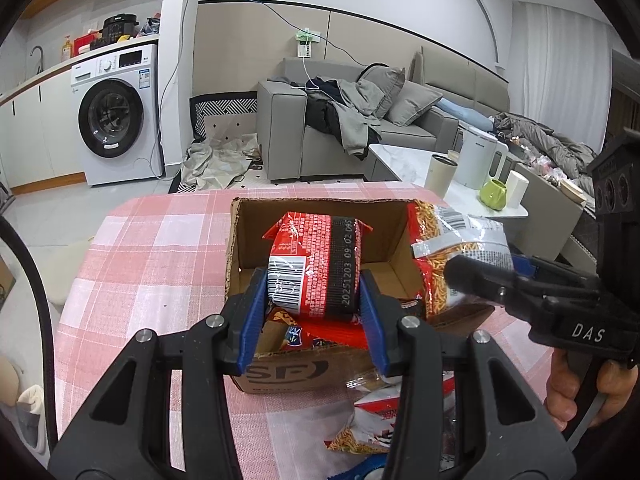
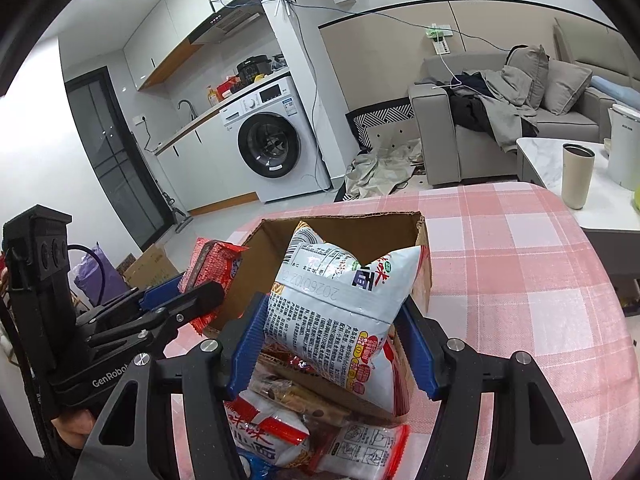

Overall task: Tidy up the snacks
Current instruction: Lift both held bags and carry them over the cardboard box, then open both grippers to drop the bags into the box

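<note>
- Left gripper (image 1: pixel 314 300): jaws nearly closed, blue pads pressed on both sides of a red snack packet (image 1: pixel 316 268), barcode and a black date strip facing the camera.
- Red snack packet held upright over the near half of the open cardboard box (image 1: pixel 244 232), clear of the box floor as far as can be told.
- Right gripper (image 2: pixel 334 332): jaws partly open, clamped on the flanks of a white noodle-snack bag (image 2: pixel 340 300), puffed and printed with dense text.
- White noodle-snack bag raised above the near right part of the cardboard box, just beside its right wall.
- Seen from the left wrist, right gripper in from the right edge, a person's hand (image 1: pixel 580 392) on its handle.
- Cardboard box on the pink checked worktop (image 2: pixel 520 280), flaps open, more wrapped snacks lying inside at the near end.
- Loose snack packets (image 2: pixel 276 432) on the worktop just near of the box, under the right gripper.
- Far background: washing machine (image 1: pixel 116 120), grey sofa (image 1: pixel 288 120) with clothes, low white table with a cream tumbler (image 2: pixel 577 174).
</note>
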Demonstrator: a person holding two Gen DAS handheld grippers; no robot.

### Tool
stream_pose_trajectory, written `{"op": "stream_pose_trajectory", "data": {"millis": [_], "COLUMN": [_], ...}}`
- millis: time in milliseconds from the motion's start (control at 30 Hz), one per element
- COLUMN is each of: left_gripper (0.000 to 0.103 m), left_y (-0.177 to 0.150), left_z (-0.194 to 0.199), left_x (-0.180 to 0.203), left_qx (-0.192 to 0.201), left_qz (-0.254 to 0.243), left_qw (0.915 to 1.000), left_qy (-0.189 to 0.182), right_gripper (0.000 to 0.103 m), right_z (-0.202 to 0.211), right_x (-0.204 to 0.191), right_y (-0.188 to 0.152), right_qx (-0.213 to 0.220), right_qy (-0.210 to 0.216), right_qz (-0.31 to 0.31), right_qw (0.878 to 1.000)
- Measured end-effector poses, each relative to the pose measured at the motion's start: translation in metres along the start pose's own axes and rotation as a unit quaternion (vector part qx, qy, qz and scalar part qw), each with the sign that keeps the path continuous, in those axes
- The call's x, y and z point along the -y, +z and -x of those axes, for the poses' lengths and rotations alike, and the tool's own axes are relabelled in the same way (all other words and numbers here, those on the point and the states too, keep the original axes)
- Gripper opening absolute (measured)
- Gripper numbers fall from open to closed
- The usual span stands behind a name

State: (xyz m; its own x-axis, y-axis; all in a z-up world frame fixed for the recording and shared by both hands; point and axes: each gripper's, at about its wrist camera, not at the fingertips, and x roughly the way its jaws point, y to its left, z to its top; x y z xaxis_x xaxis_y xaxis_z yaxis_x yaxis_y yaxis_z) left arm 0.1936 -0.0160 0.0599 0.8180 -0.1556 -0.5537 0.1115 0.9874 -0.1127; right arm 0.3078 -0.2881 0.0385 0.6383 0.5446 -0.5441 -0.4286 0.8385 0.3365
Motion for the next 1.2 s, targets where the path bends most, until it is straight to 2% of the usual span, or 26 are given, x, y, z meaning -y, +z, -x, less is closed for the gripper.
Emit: {"op": "stream_pose_trajectory", "data": {"millis": [800, 1100, 1133, 1200], "left_gripper": [0.041, 0.041, 0.044, 0.057], "left_y": [-0.013, -0.010, -0.010, -0.009], "left_z": [-0.044, -0.048, -0.048, -0.044], "left_x": [0.000, 0.002, 0.002, 0.002], "left_qx": [-0.028, -0.024, -0.022, -0.021], "left_qz": [-0.014, -0.022, -0.022, -0.018], "left_qw": [0.9993, 0.9990, 0.9991, 0.9993], "left_qy": [0.018, 0.029, 0.029, 0.027], "right_gripper": [0.064, 0.065, 0.065, 0.065], "right_z": [-0.031, -0.035, -0.035, -0.033], "right_x": [-0.002, -0.006, -0.006, -0.009], "right_y": [0.004, 0.004, 0.004, 0.005], "right_qx": [-0.023, -0.027, -0.025, -0.021], "right_qy": [-0.009, -0.005, -0.003, 0.003], "right_qz": [0.010, 0.020, 0.021, 0.026], "right_qw": [1.000, 0.999, 0.999, 0.999]}}
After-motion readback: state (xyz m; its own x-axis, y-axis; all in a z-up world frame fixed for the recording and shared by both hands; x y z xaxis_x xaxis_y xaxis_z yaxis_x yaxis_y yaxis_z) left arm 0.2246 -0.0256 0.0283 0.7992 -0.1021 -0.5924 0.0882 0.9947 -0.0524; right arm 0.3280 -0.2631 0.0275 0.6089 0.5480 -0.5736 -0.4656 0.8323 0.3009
